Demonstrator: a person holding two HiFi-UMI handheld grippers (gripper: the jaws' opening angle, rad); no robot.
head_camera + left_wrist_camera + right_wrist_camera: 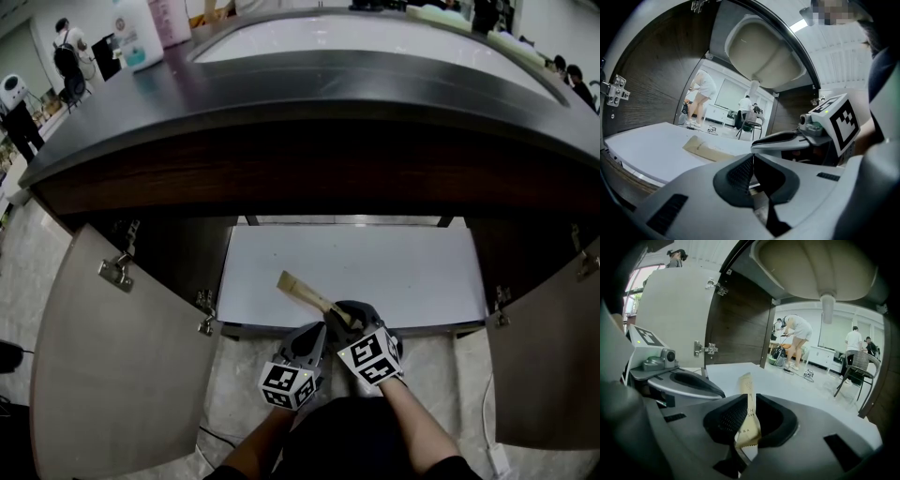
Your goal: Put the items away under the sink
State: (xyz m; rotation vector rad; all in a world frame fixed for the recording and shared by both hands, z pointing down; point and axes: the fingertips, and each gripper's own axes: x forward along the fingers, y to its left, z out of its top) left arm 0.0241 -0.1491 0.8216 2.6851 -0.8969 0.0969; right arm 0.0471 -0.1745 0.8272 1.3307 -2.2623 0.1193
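A long, flat tan paper packet lies slanted over the front of the white cabinet floor under the sink. My right gripper is shut on its near end. In the right gripper view the packet stands up between the ribbed pads. My left gripper hovers just left of the right one at the cabinet's front edge, shut with nothing in it; in the left gripper view its jaws meet, and the packet rests on the white floor ahead.
Both cabinet doors hang open, the left door and the right door. The sink bowl's underside with its drain pipe hangs overhead. Dark side walls close in the cabinet. Bottles stand on the dark countertop.
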